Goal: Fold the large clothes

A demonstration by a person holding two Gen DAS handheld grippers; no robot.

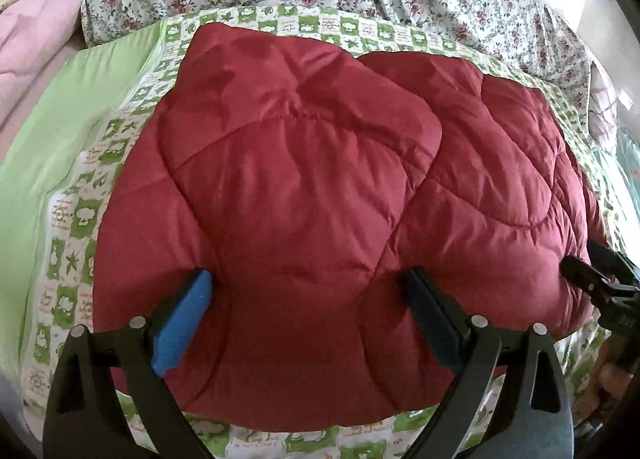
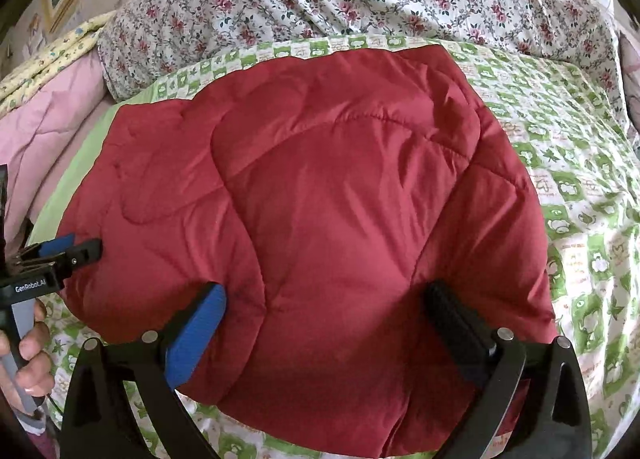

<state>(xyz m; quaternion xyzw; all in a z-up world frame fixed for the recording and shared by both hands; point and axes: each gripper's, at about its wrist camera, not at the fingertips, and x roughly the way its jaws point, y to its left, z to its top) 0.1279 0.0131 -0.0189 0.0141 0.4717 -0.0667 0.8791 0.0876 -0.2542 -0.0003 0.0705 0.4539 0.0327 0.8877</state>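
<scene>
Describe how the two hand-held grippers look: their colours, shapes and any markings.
Each gripper has black, curved, frame-like arms with silver round pins at the joints. On the left gripper and the right gripper, one finger carries a blue pad and the other a black pad. Seen from the right wrist camera, the left gripper's black body bears white "GenRobot.AI" lettering and has a grey handle. No sleeves or cables are visible.

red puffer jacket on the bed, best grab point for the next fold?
Likely the near hem of the red puffer jacket. Come from the near side, low over the green patterned sheet. That edge bulges clear of the sheet, facing the open left claw and right claw.
</scene>
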